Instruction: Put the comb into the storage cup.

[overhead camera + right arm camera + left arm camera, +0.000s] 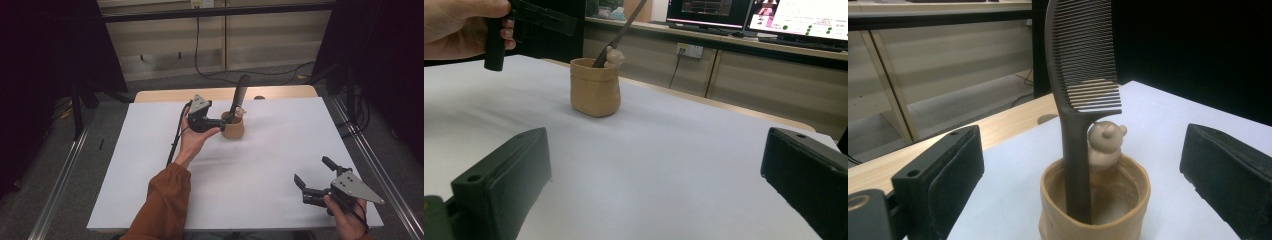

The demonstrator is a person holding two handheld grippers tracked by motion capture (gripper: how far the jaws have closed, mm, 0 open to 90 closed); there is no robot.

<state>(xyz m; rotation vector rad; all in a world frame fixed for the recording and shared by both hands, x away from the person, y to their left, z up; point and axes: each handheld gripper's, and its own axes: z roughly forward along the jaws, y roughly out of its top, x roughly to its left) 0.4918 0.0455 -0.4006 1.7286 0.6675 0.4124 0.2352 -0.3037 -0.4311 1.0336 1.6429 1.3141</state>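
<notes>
A tan cup [233, 129] stands at the back middle of the white table [150, 175]. A dark comb [241, 94] stands upright in it, teeth end up, and a small bear figure [1105, 142] sits on the cup's far rim. My left gripper [223, 122] is just left of the cup. It is open, with its jaws wide on either side of the cup [1095, 207] and comb [1083, 65] and touching neither. My right gripper [312, 170] is open near the front right corner with nothing between its jaws. From there the cup [595, 87] is far off.
A bare wooden strip [280, 92] runs along the table's back edge. A black cable [176, 137] trails from the left gripper across the sheet. Monitors [794, 17] sit on a bench beyond the table. Dark stands and floor cables [260, 72] surround it.
</notes>
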